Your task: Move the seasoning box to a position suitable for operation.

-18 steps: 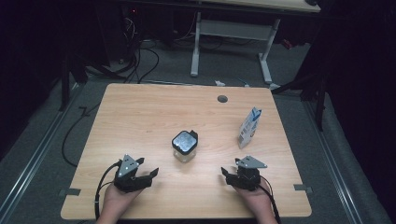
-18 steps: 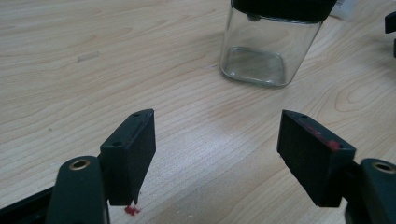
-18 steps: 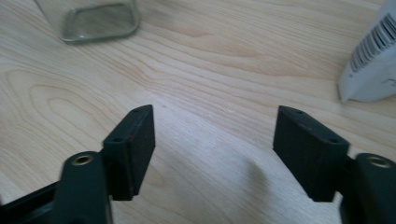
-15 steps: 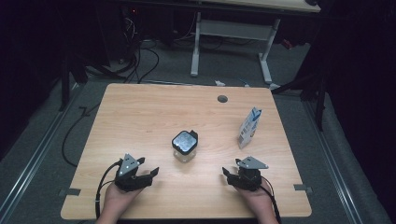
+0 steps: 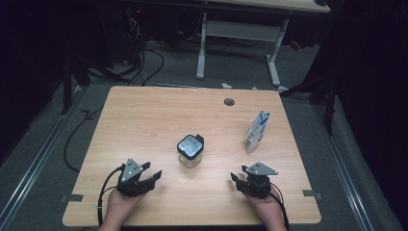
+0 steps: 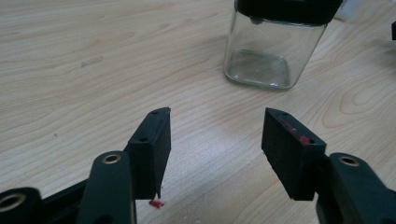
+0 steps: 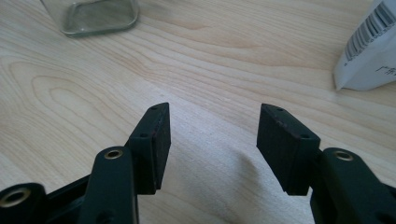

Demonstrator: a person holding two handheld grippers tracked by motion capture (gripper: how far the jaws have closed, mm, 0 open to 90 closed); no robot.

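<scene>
A clear glass jar (image 5: 190, 150) with a black lid stands near the middle of the wooden table (image 5: 144, 120); its glass body (image 6: 271, 51) sits ahead and right of my left gripper's jaws, and its base (image 7: 100, 16) shows at the top left of the right gripper view. A small blue-and-white carton (image 5: 257, 131) stands upright at the right, with its corner (image 7: 371, 51) at the right edge of the right gripper view. My left gripper (image 5: 153, 177) rests open near the front left edge, nothing between its jaws (image 6: 215, 135). My right gripper (image 5: 235, 180) is open near the front right, empty (image 7: 212, 133).
A round cable hole (image 5: 229, 102) sits near the table's far edge. Beyond it stands another desk's white frame (image 5: 240, 33), with cables (image 5: 139, 57) on the dark floor. A black cable (image 5: 103, 192) trails from my left gripper. Bare wood lies between both grippers and the jar.
</scene>
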